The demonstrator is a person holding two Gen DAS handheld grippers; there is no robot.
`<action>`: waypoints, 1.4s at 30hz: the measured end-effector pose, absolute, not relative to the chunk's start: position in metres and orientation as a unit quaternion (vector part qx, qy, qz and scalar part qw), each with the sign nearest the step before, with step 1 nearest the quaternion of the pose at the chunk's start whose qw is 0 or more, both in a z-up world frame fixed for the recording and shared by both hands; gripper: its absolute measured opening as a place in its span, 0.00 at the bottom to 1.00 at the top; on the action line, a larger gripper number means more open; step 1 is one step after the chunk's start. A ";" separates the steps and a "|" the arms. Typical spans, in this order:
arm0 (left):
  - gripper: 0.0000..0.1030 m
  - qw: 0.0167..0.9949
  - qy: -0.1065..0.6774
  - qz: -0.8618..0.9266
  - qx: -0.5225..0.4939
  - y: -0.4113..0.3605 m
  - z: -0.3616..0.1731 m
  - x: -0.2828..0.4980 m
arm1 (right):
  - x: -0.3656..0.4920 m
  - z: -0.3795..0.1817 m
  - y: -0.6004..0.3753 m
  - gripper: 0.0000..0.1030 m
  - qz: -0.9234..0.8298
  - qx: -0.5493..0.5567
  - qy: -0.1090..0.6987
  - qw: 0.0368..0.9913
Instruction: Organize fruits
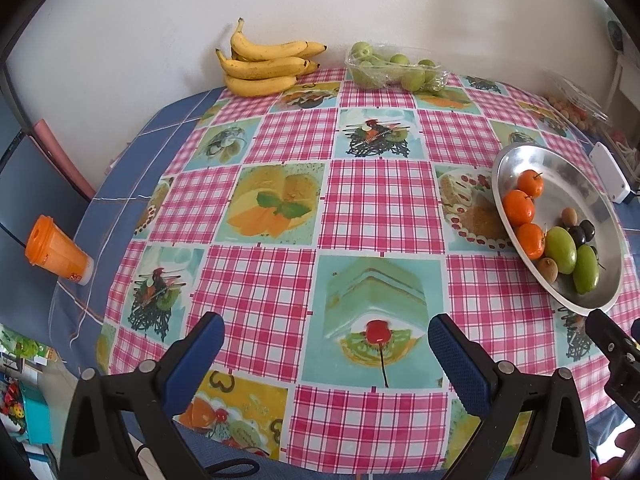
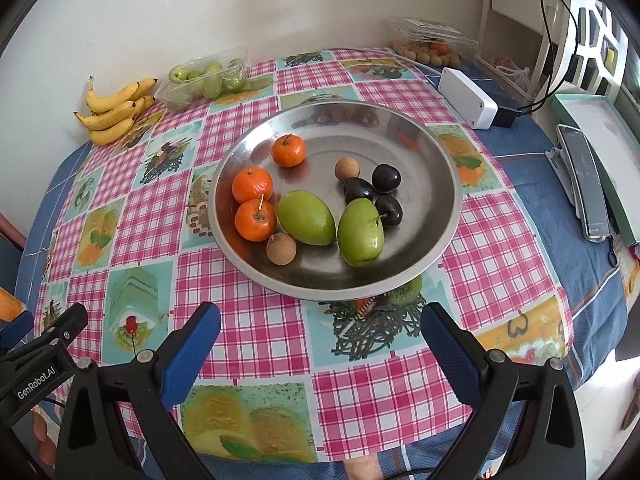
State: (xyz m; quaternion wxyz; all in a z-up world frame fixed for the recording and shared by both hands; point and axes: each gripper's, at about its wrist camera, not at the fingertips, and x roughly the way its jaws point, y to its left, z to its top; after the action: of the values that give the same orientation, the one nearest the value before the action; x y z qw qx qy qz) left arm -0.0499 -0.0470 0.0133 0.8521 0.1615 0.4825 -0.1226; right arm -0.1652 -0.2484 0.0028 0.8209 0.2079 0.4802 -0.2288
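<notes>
A steel bowl (image 2: 424,160) stands on the checked tablecloth and holds three tangerines (image 2: 255,220), two green mango-like fruits (image 2: 306,218), three dark plums (image 2: 386,176) and two brown longans (image 2: 281,249). The bowl also shows at the right of the left wrist view (image 1: 532,160). A bunch of bananas (image 1: 264,66) and a clear tray of green fruits (image 1: 394,68) lie at the far edge by the wall. My left gripper (image 1: 326,338) is open and empty over the tablecloth. My right gripper (image 2: 320,332) is open and empty, just short of the bowl's near rim.
An orange cup (image 1: 58,254) stands at the table's left edge. A white box with a cable (image 2: 466,98), a phone on a stand (image 2: 584,184) and a clear box of small brown fruits (image 2: 430,50) sit to the right. The wall (image 2: 280,0) runs behind the table.
</notes>
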 end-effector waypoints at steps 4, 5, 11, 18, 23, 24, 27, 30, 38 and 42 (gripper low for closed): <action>1.00 0.850 0.487 -0.121 0.161 -0.047 0.013 -0.049 | -0.165 0.003 -0.248 0.97 -0.229 0.208 0.481 0.820; 1.00 0.849 0.488 -0.121 0.160 -0.047 0.013 -0.049 | -0.165 0.003 -0.248 0.97 -0.229 0.207 0.481 0.820; 1.00 0.846 0.494 -0.119 0.161 -0.047 0.010 -0.048 | -0.162 0.001 -0.247 0.97 -0.224 0.202 0.485 0.821; 1.00 0.845 0.498 -0.116 0.156 -0.045 0.009 -0.046 | -0.162 0.001 -0.246 0.97 -0.225 0.201 0.485 0.821; 1.00 0.844 0.498 -0.118 0.157 -0.045 0.009 -0.047 | -0.161 0.001 -0.245 0.97 -0.224 0.201 0.486 0.821; 1.00 0.844 0.499 -0.118 0.157 -0.045 0.009 -0.047 | -0.161 0.001 -0.245 0.97 -0.224 0.200 0.486 0.821; 1.00 0.843 0.500 -0.119 0.157 -0.045 0.009 -0.046 | -0.161 0.001 -0.245 0.97 -0.223 0.200 0.486 0.821; 1.00 0.843 0.500 -0.119 0.158 -0.045 0.009 -0.046 | -0.160 0.001 -0.245 0.97 -0.222 0.198 0.487 0.821; 1.00 0.842 0.502 -0.119 0.158 -0.045 0.007 -0.046 | -0.160 0.001 -0.244 0.97 -0.221 0.197 0.489 0.821; 1.00 0.842 0.503 -0.119 0.158 -0.044 0.007 -0.045 | -0.160 0.001 -0.244 0.97 -0.221 0.196 0.488 0.821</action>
State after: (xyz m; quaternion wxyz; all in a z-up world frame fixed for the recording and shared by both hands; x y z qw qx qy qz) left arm -0.0454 -0.0443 0.0071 0.8416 0.1581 0.5025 -0.1192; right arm -0.1596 -0.2443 0.0011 0.8211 0.1963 0.4884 -0.2210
